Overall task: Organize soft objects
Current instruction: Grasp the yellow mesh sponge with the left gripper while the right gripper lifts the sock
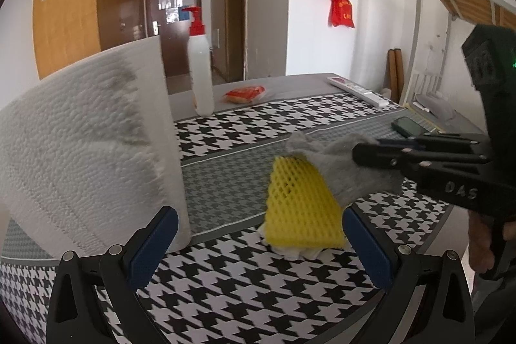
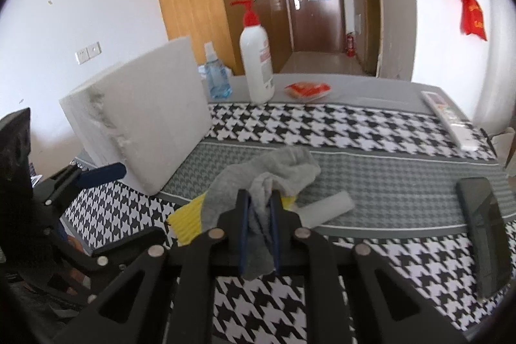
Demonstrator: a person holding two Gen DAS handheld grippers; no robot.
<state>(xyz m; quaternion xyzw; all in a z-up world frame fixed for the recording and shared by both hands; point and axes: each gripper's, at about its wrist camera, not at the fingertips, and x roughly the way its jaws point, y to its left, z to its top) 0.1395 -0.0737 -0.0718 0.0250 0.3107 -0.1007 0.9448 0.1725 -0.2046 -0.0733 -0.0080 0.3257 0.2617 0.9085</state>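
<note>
Right wrist alone shows right tongs (image 2: 259,208) clamping the grey sock (image 2: 274,166); left tongs (image 1: 258,244) wide.

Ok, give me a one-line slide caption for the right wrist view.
Right gripper shut on a grey sock, over yellow foam netting on the houndstooth tablecloth.

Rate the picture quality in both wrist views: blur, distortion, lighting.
Left wrist view: strong fisheye bending with dark corners; the yellow foam net and grey sock are slightly motion-smeared, and the near paper towel roll looks soft. Right wrist view: same barrel distortion; bright, even daylight, the white wall nearly washed out; the right gripper clamping the sock is fairly sharp.
</note>
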